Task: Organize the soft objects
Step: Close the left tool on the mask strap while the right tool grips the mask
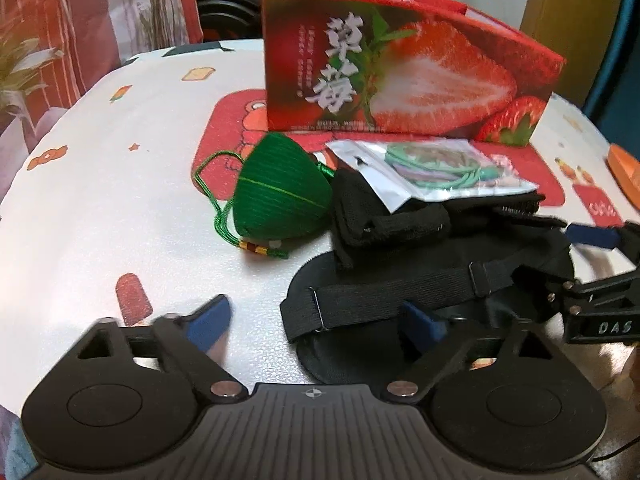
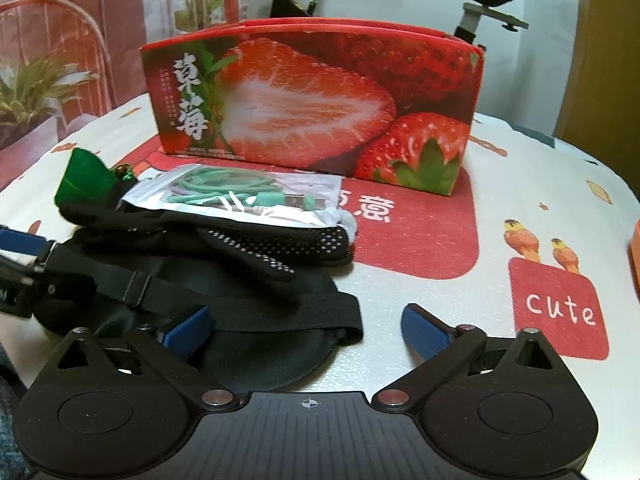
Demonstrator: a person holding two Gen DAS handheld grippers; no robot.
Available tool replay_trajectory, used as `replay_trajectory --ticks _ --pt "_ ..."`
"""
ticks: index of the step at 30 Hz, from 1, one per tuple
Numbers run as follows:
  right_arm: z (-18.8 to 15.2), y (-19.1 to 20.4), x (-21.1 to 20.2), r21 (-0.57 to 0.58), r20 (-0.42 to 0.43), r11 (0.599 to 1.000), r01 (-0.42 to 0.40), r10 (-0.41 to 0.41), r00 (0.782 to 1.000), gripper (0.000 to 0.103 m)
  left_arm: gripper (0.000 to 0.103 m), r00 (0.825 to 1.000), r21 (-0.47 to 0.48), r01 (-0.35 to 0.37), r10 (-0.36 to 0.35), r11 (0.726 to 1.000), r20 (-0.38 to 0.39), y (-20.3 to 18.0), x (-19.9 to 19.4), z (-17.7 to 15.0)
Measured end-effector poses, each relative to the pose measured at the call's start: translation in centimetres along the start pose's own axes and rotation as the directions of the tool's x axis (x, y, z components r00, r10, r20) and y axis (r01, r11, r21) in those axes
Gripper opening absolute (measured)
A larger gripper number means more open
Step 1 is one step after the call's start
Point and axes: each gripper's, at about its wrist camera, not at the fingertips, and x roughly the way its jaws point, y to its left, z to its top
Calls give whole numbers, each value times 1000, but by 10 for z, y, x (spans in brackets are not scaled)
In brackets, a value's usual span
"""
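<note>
A black eye mask with an elastic strap lies flat on the table near me. My left gripper stands open over its left end, with the right finger above the fabric and the left finger over bare table. My right gripper is open over the eye mask's right end, its left finger on the fabric. Black dotted gloves lie behind the mask, under a clear packet with a mint cable. A green thread-wrapped sachet sits to the left.
A tall strawberry-printed box stands open-topped at the back on a red mat. An orange object pokes in at the right edge. The white patterned tablecloth is bare to the left. An exercise bike stands beyond the table.
</note>
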Motion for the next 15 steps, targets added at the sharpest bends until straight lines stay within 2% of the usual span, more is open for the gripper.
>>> replay_trajectory --ticks 2,3,5,9,10,14,15 --pt "1 3 -2 -14 4 1000 -20 21 1000 83 60 1000 -17 9 -9 1000 19 3 -4 1" --pt "1 5 -4 -23 5 999 -30 30 1000 80 55 1000 -23 14 -14 1000 26 4 -6 1" --pt "2 8 -6 -32 4 998 -49 49 999 66 41 999 -30 38 -37 999 33 4 -8 1" --pt "4 6 -12 12 -7 997 -77 78 997 53 36 999 -22 43 -42 999 29 1 -9 0" --pt "5 3 -13 36 -7 996 -87 87 996 47 34 999 -29 45 -44 999 28 1 -10 -1" --pt "4 -12 -19 149 -2 980 -134 136 991 29 33 999 -47 50 -48 998 24 4 -11 -2" --pt "3 -14 -21 163 5 977 -141 142 990 27 33 999 -46 45 -44 998 24 4 -11 -2"
